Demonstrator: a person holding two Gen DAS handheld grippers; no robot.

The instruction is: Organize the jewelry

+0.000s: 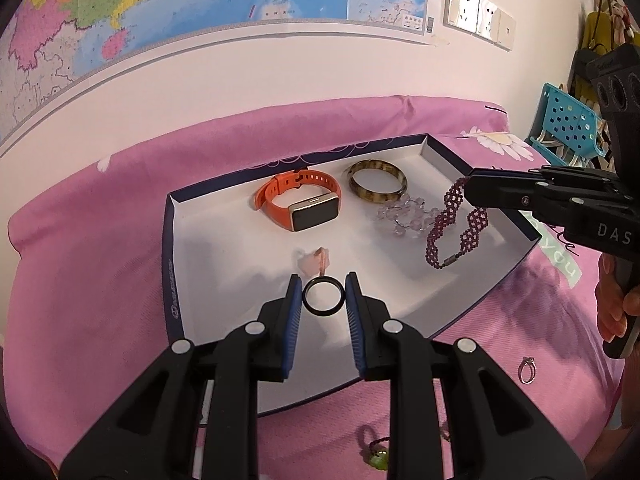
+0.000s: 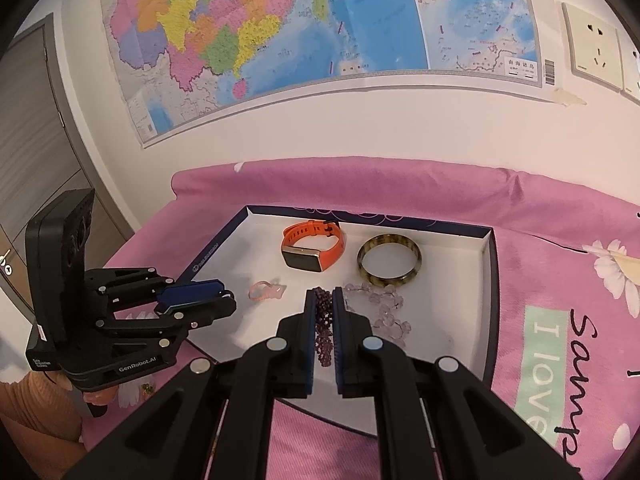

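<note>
Ring [image 1: 323, 296], black, rigid, light, slick: our left gripper [image 1: 323, 294] pinches its rim at three and nine o'clock. Right gripper [image 2: 325, 312] clamps the limp beaded bracelet [image 2: 325, 322].

A white wall [image 2: 360, 128] is covered by a coloured map [image 2: 280, 20], with sockets [image 1: 476, 14] mounted beside it. A pink cloth [image 1: 100, 240] is spread below; a grey door [image 2: 36, 120] is seen at left.

home bedroom, pink floral bedsheet [image 1: 120, 220], wall map [image 2: 280, 32], wall sockets [image 1: 476, 12], wardrobe door [image 2: 36, 128]
</note>
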